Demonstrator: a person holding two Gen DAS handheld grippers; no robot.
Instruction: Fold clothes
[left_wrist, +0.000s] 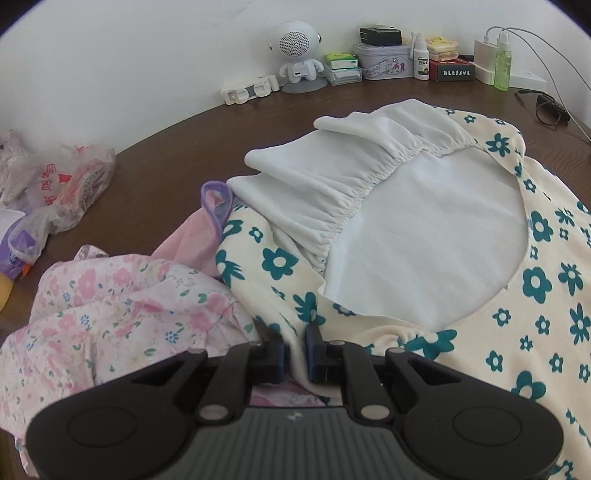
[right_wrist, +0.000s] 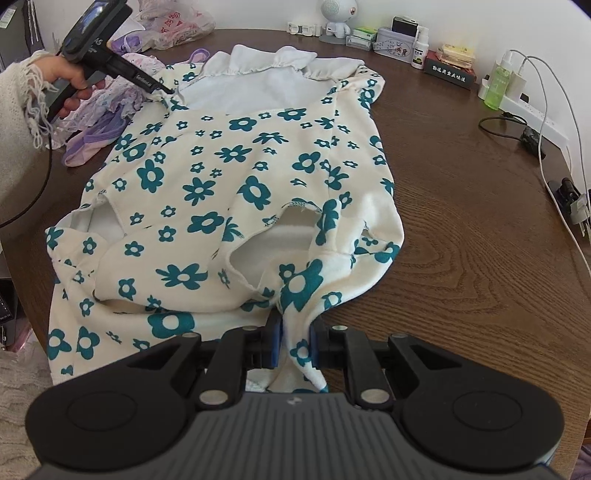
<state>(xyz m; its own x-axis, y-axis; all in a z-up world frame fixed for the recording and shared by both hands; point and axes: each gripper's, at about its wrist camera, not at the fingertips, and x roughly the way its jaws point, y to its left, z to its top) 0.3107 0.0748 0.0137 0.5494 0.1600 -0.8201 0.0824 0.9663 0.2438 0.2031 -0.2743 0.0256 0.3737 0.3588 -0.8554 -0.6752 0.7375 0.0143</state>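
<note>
Under my fingers is a dark brown wood-grain table (right_wrist: 461, 229). The cream garment with teal flowers (right_wrist: 207, 192) lies spread across its middle. Just beside it on the left sits a heap of pink floral clothes (left_wrist: 122, 306), with crumpled plastic bags (left_wrist: 62, 192) further out. Along the far edge stand a white robot-shaped speaker (left_wrist: 300, 55), a tin box (left_wrist: 384, 62), small bottles and a white power strip (right_wrist: 532, 114) with cables.
</note>
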